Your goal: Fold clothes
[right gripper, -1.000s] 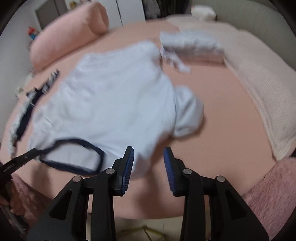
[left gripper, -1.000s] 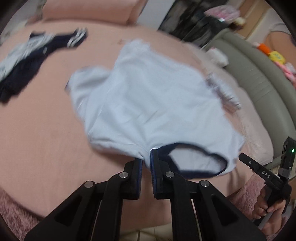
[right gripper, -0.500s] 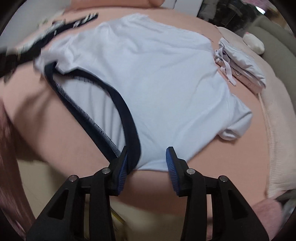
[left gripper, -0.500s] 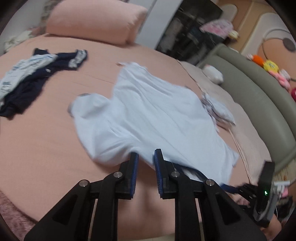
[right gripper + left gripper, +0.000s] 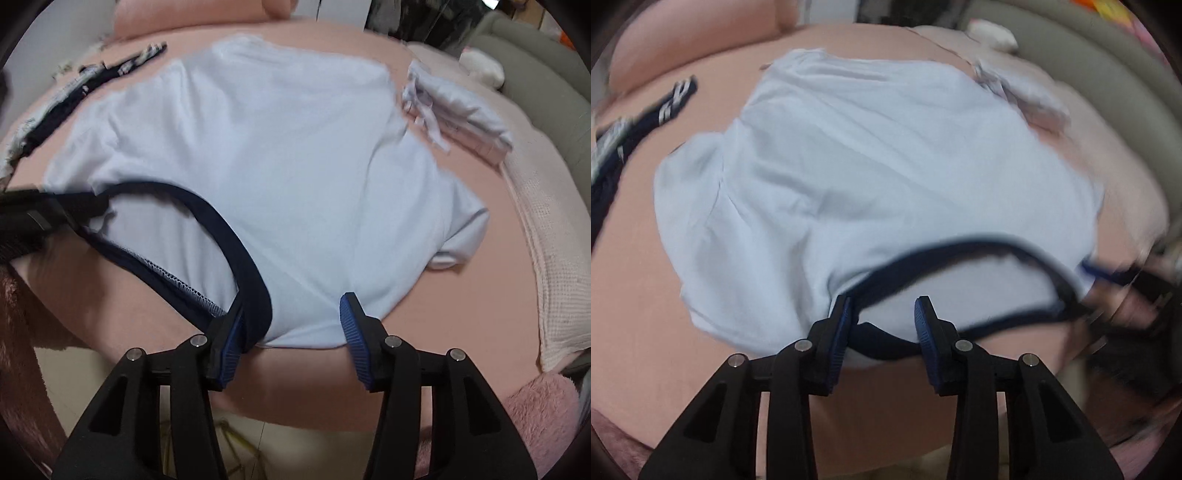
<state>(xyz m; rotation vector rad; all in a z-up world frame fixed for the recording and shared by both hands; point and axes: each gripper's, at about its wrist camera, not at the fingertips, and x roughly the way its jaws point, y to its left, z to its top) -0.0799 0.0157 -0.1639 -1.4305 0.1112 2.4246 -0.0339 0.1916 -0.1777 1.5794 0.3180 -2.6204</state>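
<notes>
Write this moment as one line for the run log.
phase: spread shirt | left gripper: open at navy collar | right gripper: open at collar | white T-shirt: flat on pink bed

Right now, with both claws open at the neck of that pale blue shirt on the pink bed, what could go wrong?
1. The open left gripper and right gripper both straddle the navy collar band of the pale blue T-shirt; closing may pinch only the collar, so the body could bunch.
2. The short sleeve lies curled under, which could fold in crooked.
3. A wide sweep might disturb the folded white garments beside the shirt.
</notes>
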